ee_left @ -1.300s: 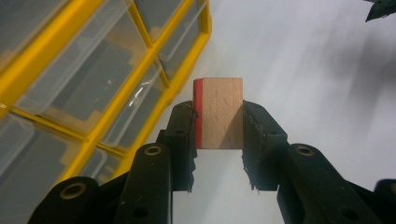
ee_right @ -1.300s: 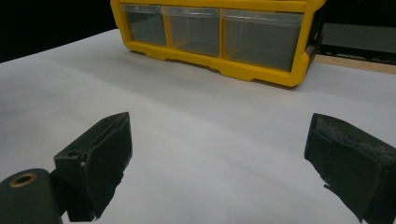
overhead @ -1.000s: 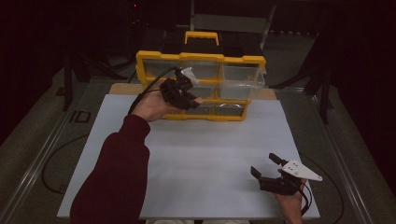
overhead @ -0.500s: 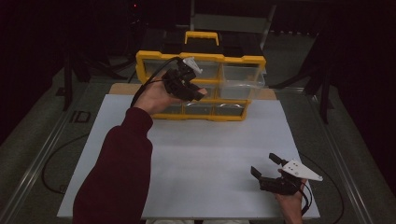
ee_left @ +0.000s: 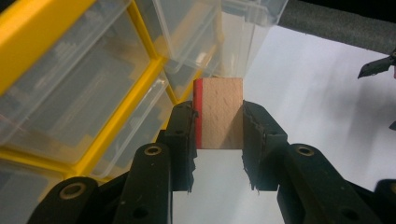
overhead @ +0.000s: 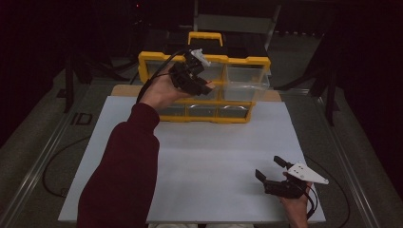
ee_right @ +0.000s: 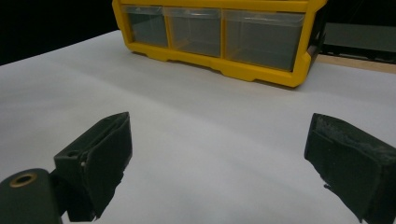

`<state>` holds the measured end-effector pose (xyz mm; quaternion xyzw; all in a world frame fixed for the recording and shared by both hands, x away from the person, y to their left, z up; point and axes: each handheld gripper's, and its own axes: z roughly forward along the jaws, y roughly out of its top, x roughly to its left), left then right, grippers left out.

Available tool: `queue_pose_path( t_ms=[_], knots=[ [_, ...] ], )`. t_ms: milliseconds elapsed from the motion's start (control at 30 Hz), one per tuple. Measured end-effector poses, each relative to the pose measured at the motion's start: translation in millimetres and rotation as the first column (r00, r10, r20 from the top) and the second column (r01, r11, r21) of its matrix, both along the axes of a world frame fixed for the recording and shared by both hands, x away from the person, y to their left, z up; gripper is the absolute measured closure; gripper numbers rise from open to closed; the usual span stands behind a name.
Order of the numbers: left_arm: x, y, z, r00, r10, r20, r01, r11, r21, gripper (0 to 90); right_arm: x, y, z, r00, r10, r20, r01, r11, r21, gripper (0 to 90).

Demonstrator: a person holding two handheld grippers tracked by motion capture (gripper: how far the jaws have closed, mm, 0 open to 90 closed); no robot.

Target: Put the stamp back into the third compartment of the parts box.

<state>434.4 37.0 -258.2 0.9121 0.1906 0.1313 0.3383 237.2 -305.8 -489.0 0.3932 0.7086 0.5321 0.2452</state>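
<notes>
A: What is held in the left gripper (ee_left: 219, 140)?

B: A small wooden block (ee_left: 219, 113) with one red side is clamped between its two black jaws. The red side is pressed against the jaw seen at the left in the left gripper view, the bare wood against the other jaw. The block's far end is seen sticking out past the jaw tips.

A: And where is that gripper placed?

B: In the high view, the left gripper (overhead: 190, 76) is held up in front of the yellow drawer organizer (overhead: 247, 61), level with its upper row of clear drawers. A pulled-out clear drawer (overhead: 247, 83) is seen just to the right of the gripper. From the left gripper's own camera, the clear drawers (ee_left: 74, 84) are seen close beside and beyond the block.

A: What about the right gripper (overhead: 274, 170)?

B: It is held low over the white tabletop (overhead: 204, 161), well apart from the organizer, with its jaws spread wide and nothing between them. In the right gripper view, the organizer's bottom row of drawers (ee_right: 210, 30) is faced across bare tabletop (ee_right: 201, 126).
</notes>
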Motion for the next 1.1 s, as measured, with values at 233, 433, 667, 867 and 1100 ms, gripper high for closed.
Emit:
queue_pose_path(
  t_ms=[233,433,667,867,1100],
  knots=[
    [3.8,-5.5,10.6,0.9999,-0.001,0.017,0.001,0.9999,-0.014,66.6,0.1,-1.0,-0.2,1.0000,-0.002,0.000,0.002,1.000,0.007,7.4],
    [7.0,-11.8,17.0,0.9998,-0.001,0.020,0.002,0.9997,-0.025,66.7,-0.2,-2.1,0.0,1.0000,-0.001,0.000,0.001,1.000,0.007,7.4],
    [10.5,-19.2,24.3,0.9994,0.001,0.035,0.001,0.9991,-0.041,66.6,-0.7,-2.4,0.4,1.0000,-0.006,-0.001,0.006,1.000,0.018,7.5],
    [12.7,-28.0,28.7,0.9991,0.001,0.043,0.002,0.9988,-0.049,66.6,-0.3,-2.5,0.2,1.0000,-0.005,0.001,0.005,1.000,0.019,7.4],
    [16.6,-42.4,30.6,0.9986,0.009,0.051,-0.006,0.9977,-0.067,66.6,-0.4,-3.3,0.0,1.0000,-0.003,0.002,0.003,1.000,0.023,7.5]
  ],
)
